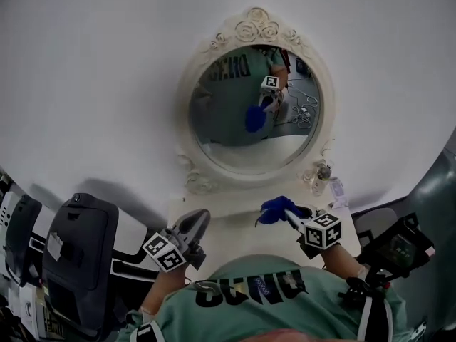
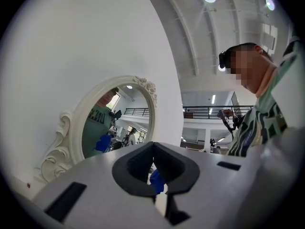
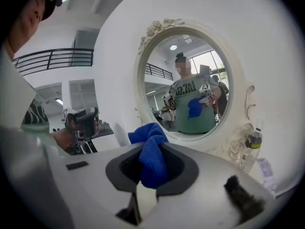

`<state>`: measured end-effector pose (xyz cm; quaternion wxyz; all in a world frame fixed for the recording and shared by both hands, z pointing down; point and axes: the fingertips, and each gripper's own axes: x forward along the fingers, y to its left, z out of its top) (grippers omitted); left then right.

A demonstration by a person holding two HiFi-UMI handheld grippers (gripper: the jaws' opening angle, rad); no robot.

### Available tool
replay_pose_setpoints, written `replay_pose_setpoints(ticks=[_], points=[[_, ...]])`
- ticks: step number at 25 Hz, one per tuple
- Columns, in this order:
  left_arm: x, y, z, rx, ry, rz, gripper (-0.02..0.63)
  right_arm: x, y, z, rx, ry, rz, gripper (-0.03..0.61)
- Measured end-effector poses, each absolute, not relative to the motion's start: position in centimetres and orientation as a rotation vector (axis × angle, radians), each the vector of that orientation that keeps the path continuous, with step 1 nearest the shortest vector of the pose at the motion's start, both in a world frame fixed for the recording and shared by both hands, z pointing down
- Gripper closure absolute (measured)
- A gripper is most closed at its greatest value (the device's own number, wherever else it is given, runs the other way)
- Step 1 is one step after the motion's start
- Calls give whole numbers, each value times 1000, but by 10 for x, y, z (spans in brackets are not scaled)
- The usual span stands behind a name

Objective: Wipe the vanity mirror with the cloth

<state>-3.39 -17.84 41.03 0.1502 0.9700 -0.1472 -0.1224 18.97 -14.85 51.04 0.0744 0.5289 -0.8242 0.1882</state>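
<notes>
An oval vanity mirror point(image 1: 249, 112) in an ornate cream frame stands against the white wall, straight ahead of me. My right gripper point(image 1: 292, 214) is shut on a blue cloth point(image 1: 276, 208), held low in front of the mirror's base and apart from the glass. In the right gripper view the cloth point(image 3: 151, 149) bunches up out of the jaws, with the mirror point(image 3: 188, 85) beyond. My left gripper point(image 1: 200, 221) is shut and empty, level with the right one, left of the cloth. Its own view shows the mirror point(image 2: 114, 123) to the left.
A small bottle point(image 1: 322, 177) stands by the right foot of the mirror frame on the white tabletop point(image 1: 235, 228). A black padded chair or case point(image 1: 75, 251) sits low at the left. A dark device on a stand point(image 1: 400, 244) is at the right.
</notes>
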Motion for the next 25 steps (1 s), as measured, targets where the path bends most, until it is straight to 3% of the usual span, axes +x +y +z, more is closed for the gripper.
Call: replay_pose_setpoints(ticks=[7,25], points=[[-7,-179,412,2827,-351,-315,604,198,-143,509,1609,-2450,447,531],[-22,-180,412,2823,-358,-309,603,190,-155,475,1636,-2416,268,531]])
